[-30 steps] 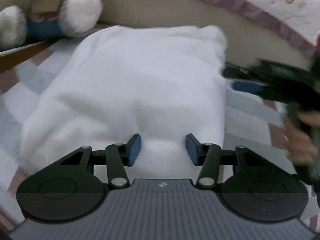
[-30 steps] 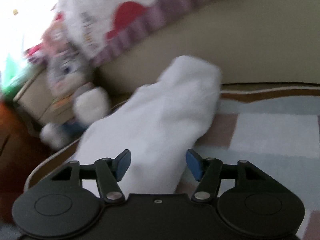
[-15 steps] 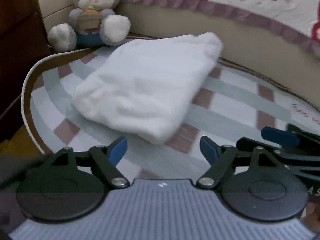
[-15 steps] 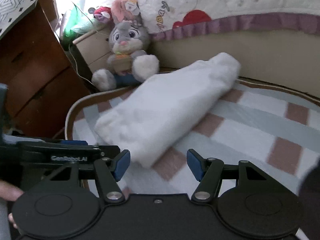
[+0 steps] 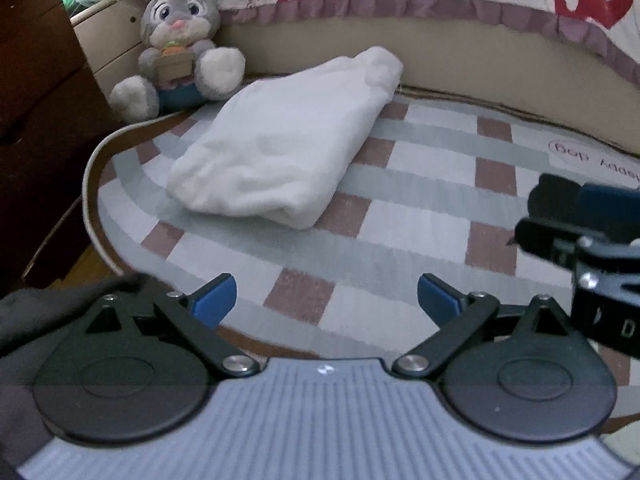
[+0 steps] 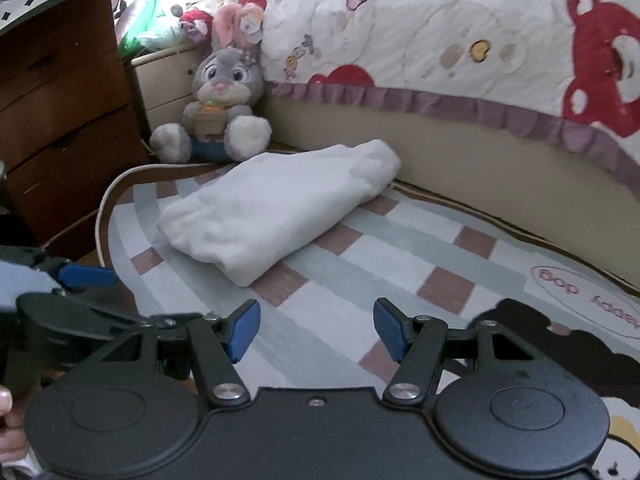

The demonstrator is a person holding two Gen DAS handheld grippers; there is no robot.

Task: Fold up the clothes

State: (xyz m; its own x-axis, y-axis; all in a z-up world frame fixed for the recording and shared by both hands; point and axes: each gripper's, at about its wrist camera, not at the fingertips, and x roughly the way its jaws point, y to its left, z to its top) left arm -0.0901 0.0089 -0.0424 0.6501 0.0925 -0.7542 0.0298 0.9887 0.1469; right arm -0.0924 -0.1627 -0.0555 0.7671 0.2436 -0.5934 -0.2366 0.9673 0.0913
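Observation:
A folded white fleece garment (image 5: 288, 148) (image 6: 276, 204) lies on the checked rug (image 5: 420, 184) (image 6: 400, 248), far end near the bed base. My left gripper (image 5: 326, 300) hangs well back from it over the rug's near edge. Its jaws are opening, with nothing between them. My right gripper (image 6: 316, 328) also hovers short of the garment, jaws apart and empty. Each gripper shows at the edge of the other's view: the right gripper (image 5: 580, 216), the left gripper (image 6: 80, 276).
A grey plush rabbit (image 5: 180, 40) (image 6: 220, 108) sits at the rug's far left corner. Behind runs the beige bed base (image 5: 440, 52) under a bear-print quilt (image 6: 440, 28). Dark wooden drawers (image 6: 60, 100) stand at left. Dark cloth (image 5: 48, 308) lies beside my left gripper.
Both grippers have drawn back and up from the white garment, which now lies alone on the rug. The left jaws have spread wider; the right jaws kept their gap.

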